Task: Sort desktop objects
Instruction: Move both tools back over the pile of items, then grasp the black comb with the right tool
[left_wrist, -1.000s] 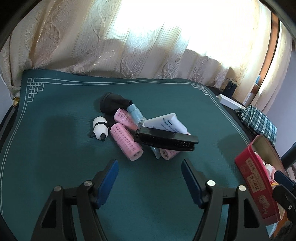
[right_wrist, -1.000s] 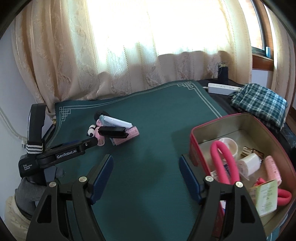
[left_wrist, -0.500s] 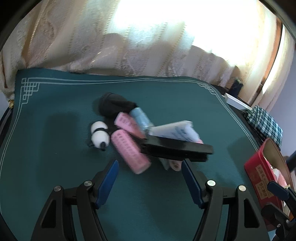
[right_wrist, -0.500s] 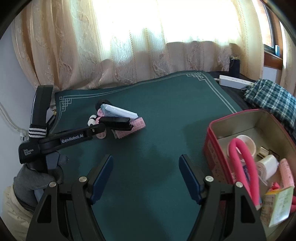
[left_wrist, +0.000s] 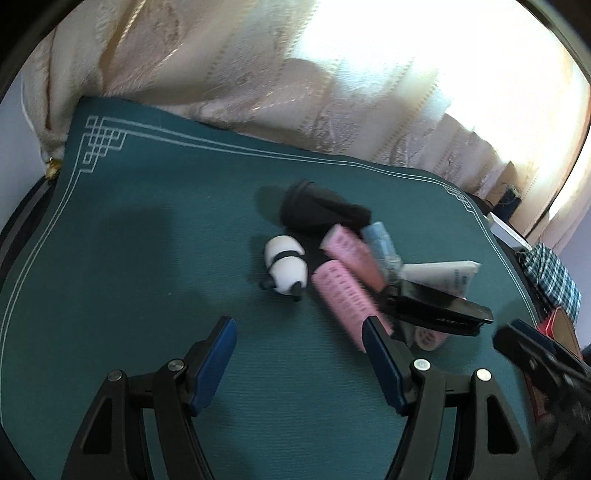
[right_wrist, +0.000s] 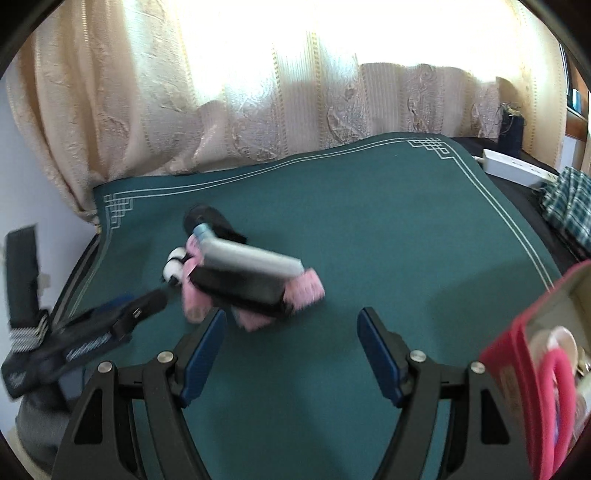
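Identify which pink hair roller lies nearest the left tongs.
The front pink hair roller, beside the panda toy: its near end reaches the left tongs' right pad. The second roller lies behind it; a third sits under the black clip.

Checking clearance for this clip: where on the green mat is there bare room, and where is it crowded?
Bare: the green mat left of the panda toy, and the stretch between the pile and the red tin. Crowded: around the pink rollers and black clip.
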